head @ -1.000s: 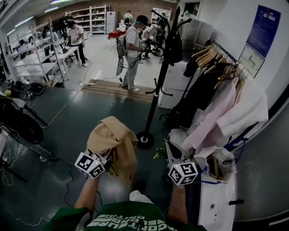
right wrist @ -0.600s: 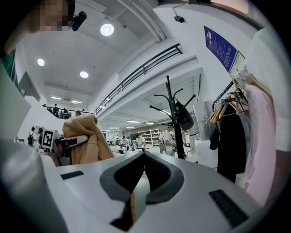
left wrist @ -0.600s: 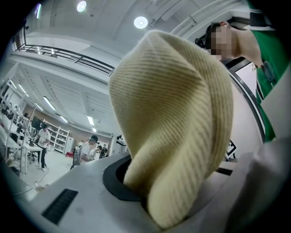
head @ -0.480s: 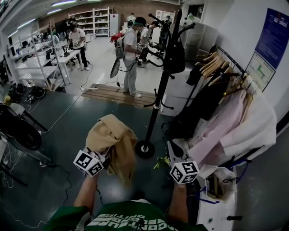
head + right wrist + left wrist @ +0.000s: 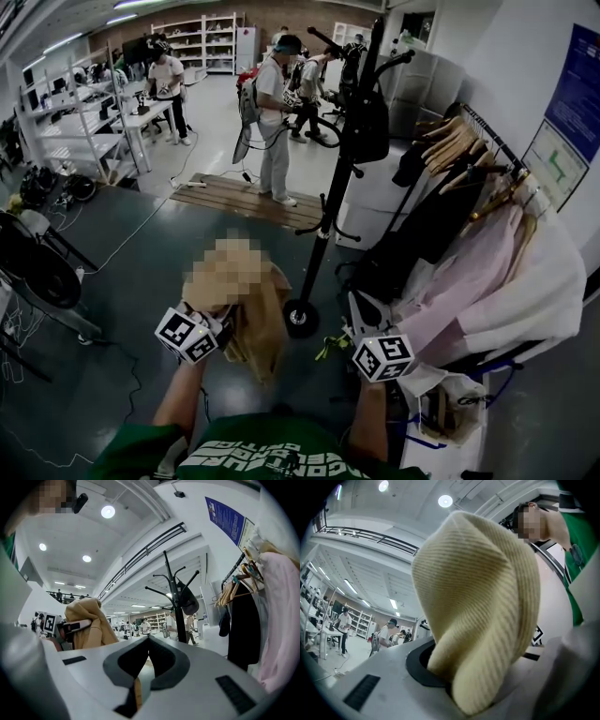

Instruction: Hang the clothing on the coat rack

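Ideally the left tool (image 5: 223, 326), pinching the beige garment (image 5: 255, 314) hanging low, near and left of the coat rack (image 5: 343, 178), should lift it far-right to an upper hook, with the right tool (image 5: 359, 309), pressed together and empty, spreading the collar.

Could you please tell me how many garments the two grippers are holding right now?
1: a tan knitted garment clamped in the left gripper, near the black coat rack. The right gripper holds nothing. A second piece bunched inside the tan one could be hidden.
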`<control>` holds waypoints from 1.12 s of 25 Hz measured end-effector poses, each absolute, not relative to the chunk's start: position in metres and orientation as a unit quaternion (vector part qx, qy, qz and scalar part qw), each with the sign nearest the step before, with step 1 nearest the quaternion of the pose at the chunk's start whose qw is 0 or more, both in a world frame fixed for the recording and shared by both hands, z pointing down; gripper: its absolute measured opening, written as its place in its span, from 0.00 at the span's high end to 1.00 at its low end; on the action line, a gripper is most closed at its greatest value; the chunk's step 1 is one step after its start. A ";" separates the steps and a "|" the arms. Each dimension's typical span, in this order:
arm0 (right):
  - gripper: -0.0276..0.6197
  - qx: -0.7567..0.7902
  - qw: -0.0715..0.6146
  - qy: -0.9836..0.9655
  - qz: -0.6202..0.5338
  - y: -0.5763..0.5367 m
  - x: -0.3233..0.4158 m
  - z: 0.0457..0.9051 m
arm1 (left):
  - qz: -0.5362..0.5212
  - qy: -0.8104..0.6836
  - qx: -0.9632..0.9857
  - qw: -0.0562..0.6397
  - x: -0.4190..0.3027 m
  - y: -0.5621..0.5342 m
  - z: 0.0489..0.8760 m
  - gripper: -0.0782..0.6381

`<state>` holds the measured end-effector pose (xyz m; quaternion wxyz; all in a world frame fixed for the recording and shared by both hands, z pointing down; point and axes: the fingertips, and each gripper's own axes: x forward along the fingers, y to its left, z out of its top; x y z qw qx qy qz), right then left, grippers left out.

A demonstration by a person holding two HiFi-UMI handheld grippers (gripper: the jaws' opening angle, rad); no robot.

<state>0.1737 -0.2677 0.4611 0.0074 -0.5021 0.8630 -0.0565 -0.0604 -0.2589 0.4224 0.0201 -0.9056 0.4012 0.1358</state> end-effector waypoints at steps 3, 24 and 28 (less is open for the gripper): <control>0.94 -0.499 0.009 0.865 -0.056 -0.278 0.178 0.460 | 0.141 0.403 -0.904 0.019 -0.056 -0.269 0.421 0.79; 0.94 -0.512 0.011 0.858 -0.042 -0.316 0.177 0.445 | 0.146 0.389 -0.909 0.012 -0.042 -0.325 0.404 0.79; 0.94 -0.515 0.009 0.856 -0.043 -0.332 0.173 0.445 | 0.147 0.379 -0.913 0.012 -0.042 -0.346 0.401 0.79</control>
